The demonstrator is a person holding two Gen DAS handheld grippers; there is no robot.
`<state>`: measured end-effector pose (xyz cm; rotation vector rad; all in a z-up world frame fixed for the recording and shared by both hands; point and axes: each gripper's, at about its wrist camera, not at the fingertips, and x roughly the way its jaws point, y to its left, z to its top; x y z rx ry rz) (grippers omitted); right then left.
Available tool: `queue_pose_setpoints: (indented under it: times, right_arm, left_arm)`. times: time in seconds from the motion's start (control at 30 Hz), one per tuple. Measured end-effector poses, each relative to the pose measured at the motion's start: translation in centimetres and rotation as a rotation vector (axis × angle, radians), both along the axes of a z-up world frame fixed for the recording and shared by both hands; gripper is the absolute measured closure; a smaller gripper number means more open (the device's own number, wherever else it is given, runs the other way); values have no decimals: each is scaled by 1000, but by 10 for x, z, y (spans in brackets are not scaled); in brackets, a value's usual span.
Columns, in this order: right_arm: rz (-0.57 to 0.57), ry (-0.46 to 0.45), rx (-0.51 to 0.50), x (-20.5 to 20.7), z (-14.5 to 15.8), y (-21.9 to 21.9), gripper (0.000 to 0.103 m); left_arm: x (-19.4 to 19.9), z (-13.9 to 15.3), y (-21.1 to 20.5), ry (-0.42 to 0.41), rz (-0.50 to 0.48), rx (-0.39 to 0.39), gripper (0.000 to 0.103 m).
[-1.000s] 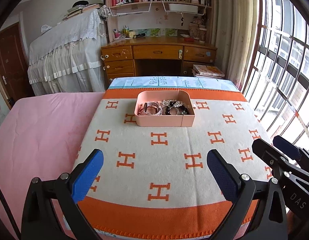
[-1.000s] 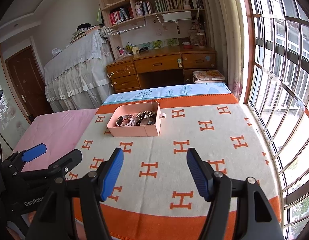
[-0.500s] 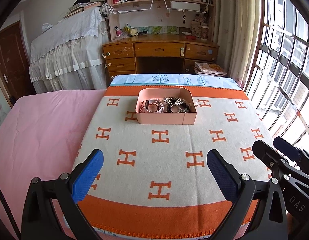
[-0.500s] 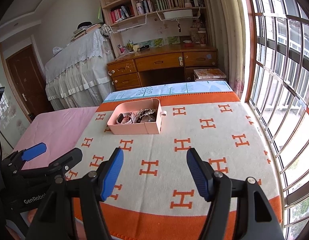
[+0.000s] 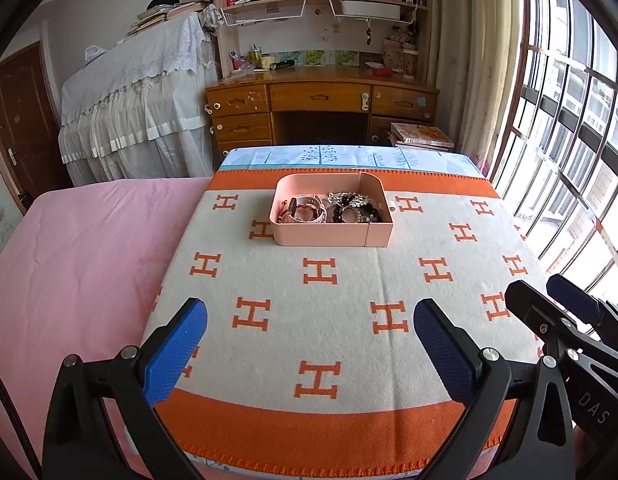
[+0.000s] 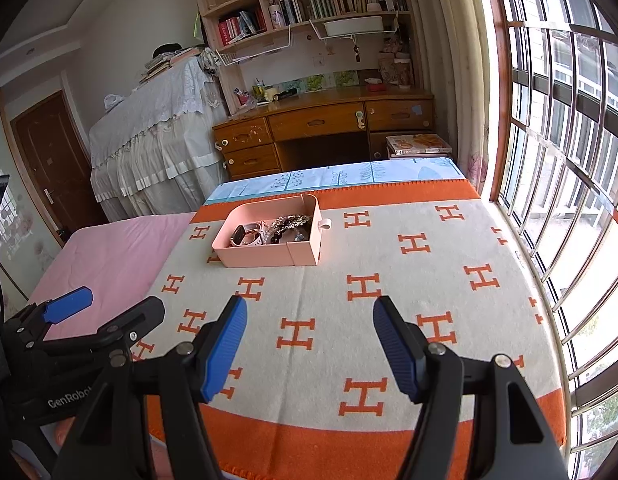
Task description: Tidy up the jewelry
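Observation:
A pink open box stands on the far half of a cream blanket with orange H marks. Inside lie a white-strapped watch, dark beaded bracelets and a silvery piece. My left gripper hangs open and empty over the blanket's near part, well short of the box. In the right wrist view the box is ahead and a little left. My right gripper is also open with nothing between its blue pads. Each gripper shows in the other's view: right gripper, left gripper.
A pink sheet covers the bed to the left of the blanket. Barred windows run close along the right edge. Beyond the bed's foot stand a wooden desk, a stack of books and furniture under a white lace cloth.

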<state>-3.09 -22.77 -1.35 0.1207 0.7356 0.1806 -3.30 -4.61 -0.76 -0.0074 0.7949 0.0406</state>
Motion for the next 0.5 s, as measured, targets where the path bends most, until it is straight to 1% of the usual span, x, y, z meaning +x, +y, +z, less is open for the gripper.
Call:
queue_pose_setpoints:
  times: [0.5]
  right_arm:
    - [0,5,3,1,-3,-1,37]
  left_arm:
    - [2,-3,-2,15,0,-3,1]
